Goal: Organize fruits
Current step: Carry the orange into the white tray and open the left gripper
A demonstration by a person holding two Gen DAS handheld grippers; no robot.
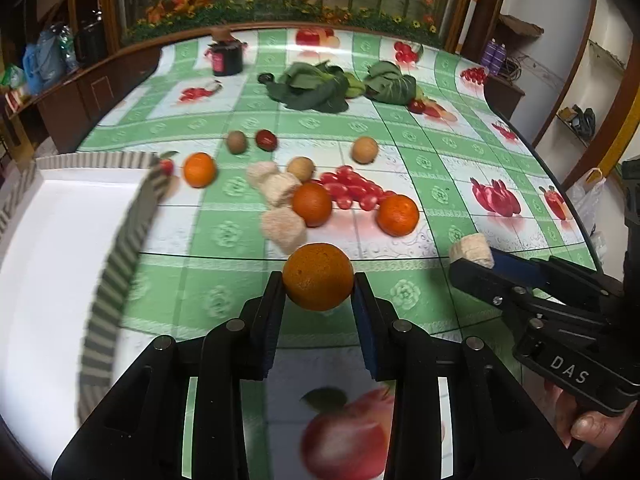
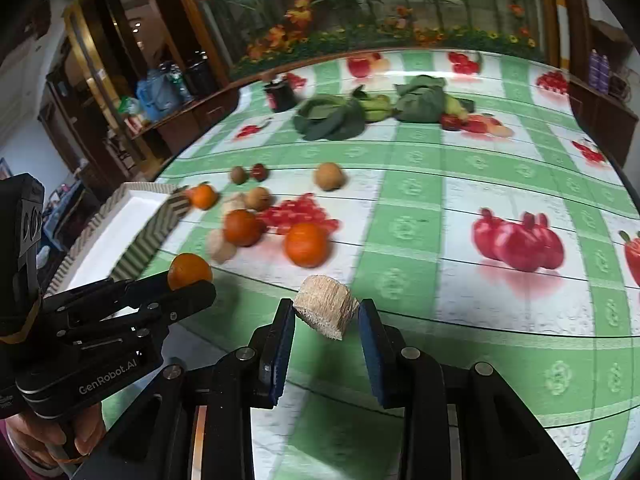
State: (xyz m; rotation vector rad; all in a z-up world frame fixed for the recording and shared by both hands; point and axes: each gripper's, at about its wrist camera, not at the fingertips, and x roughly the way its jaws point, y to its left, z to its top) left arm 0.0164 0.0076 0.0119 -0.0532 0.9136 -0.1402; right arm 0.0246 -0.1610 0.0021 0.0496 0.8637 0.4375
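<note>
So: table (image 1: pixel 460 160) with green checked cloth, white tray (image 1: pixel 60 260) at its left edge, nothing seen in it. Left gripper (image 1: pixel 318 292) jaws clamped on an orange (image 1: pixel 318 276), lifted near the front edge, right of the tray. Right gripper (image 2: pixel 326 316) jaws pinch a beige foam sleeve (image 2: pixel 326 306), tilted, contact looks partial. Risk: sleeve could slip out, or orange roll if dropped short of the tray wall (image 1: pixel 120 264). Grippers sit close, could knock. Mid-table: leafy greens (image 1: pixel 308 88) at the far edge, dark jar (image 1: pixel 227 56), three loose oranges (image 1: pixel 312 204), more sleeves (image 1: pixel 282 226), cherry tomatoes (image 1: pixel 352 190), brown fruits (image 1: pixel 364 150).
</note>
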